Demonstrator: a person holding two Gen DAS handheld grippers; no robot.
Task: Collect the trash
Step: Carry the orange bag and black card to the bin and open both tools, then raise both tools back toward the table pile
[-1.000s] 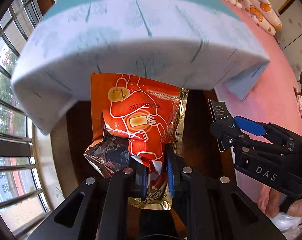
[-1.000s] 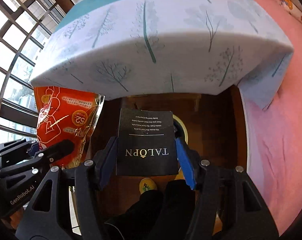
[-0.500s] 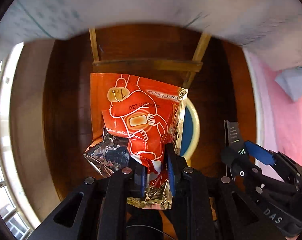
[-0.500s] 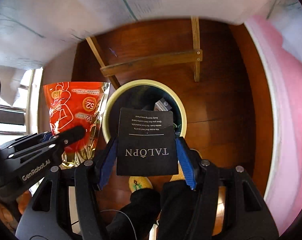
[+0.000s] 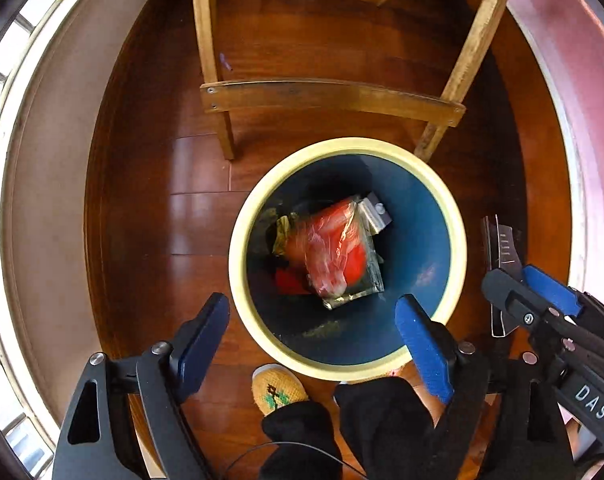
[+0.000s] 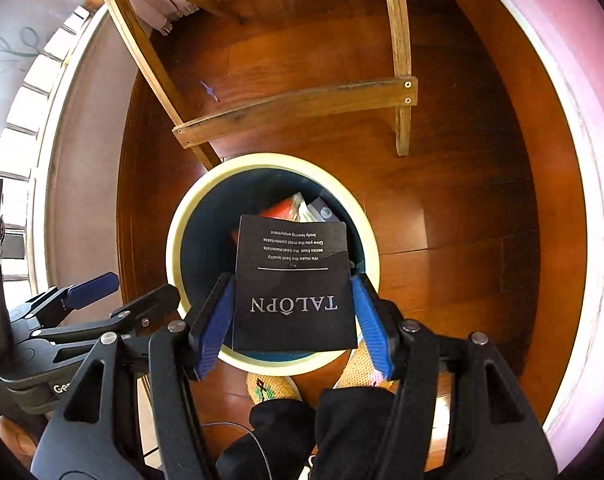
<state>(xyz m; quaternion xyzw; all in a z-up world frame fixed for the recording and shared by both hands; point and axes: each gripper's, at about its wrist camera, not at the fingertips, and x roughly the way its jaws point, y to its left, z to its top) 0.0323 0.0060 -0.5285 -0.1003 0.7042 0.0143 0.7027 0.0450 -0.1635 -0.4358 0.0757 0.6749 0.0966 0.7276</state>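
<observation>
Left claw (image 5: 313,328) is opening over the bin (image 5: 238,256), nothing between its pads; the red foil pouch (image 5: 333,256) lies inside, light and crinkly. Right claw (image 6: 294,320), partly spread, pinches a black card (image 6: 294,280) by its side edges above the bin: thin, stiff, likely to flutter on release.

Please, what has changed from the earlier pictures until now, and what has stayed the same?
Both grippers came down from the table edge to just above the round blue bin with a cream rim. The left gripper let go of the orange foil snack bag; its jaws are opening, nothing is between them, and the bag lies inside the bin. The right gripper still holds the black TALOPN card, now over the bin.
</observation>
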